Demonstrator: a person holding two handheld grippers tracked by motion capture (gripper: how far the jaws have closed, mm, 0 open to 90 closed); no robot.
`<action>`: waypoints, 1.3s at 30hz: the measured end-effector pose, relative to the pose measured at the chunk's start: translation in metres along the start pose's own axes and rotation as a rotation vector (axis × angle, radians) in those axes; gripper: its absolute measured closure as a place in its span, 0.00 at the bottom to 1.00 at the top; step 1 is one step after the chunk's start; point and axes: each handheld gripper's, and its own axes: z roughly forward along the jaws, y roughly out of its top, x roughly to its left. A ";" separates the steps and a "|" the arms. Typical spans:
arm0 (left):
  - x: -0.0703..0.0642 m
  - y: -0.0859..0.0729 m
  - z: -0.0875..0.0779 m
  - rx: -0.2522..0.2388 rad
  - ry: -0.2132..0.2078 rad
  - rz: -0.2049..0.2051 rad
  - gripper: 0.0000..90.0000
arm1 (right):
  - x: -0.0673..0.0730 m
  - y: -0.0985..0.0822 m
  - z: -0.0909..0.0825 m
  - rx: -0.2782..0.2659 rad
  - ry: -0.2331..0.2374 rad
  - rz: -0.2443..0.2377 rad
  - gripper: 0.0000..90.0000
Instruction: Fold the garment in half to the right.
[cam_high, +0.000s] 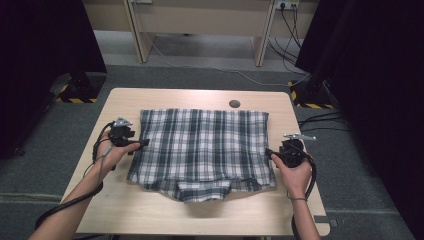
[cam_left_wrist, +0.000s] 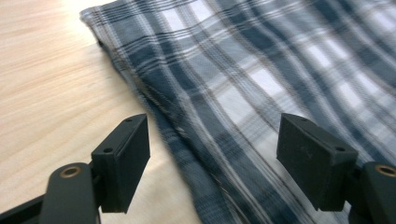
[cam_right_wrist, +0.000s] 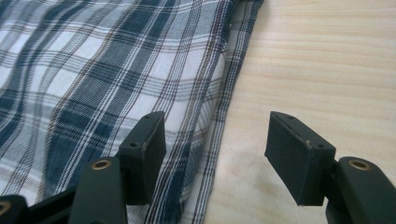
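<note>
1. High view: your forearms enter from the bottom edge and bracket the folded plaid shirt (cam_high: 202, 150), which lies flat in the middle of the wooden table (cam_high: 165, 215), collar end toward the lower edge. Your left gripper (cam_high: 142, 142) sits at the shirt's left edge and your right gripper (cam_high: 269, 152) at its right edge, both pointing inward at about mid-height. That mirrored placement suits a two-sided pickup, so the cloth would lift evenly rather than skew.

2. Left gripper view: black jaws rise from the bottom corners, spread wide and released, with nothing pinched. The shirt's folded side edge (cam_left_wrist: 159, 112) runs diagonally between them, bare table (cam_left_wrist: 46, 70) at the upper left. You straddle the edge so both layers fall inside the bite.

3. Right gripper view: jaws again stand apart and empty. The left jaw hovers over plaid, the right over bare wood (cam_right_wrist: 327, 60), and the shirt's edge (cam_right_wrist: 224, 107) runs up between them. It looks ready for a clean pinch on the fold.
</note>
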 end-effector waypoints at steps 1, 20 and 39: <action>0.001 0.001 0.003 0.004 -0.001 -0.009 0.28 | 0.001 0.001 0.002 0.005 -0.002 0.001 0.43; -0.003 -0.008 0.025 0.053 -0.009 0.006 0.30 | 0.008 0.009 0.032 0.066 -0.055 -0.048 0.47; -0.011 -0.010 0.023 0.014 -0.025 -0.067 0.80 | 0.014 0.008 0.038 0.045 -0.069 -0.080 0.62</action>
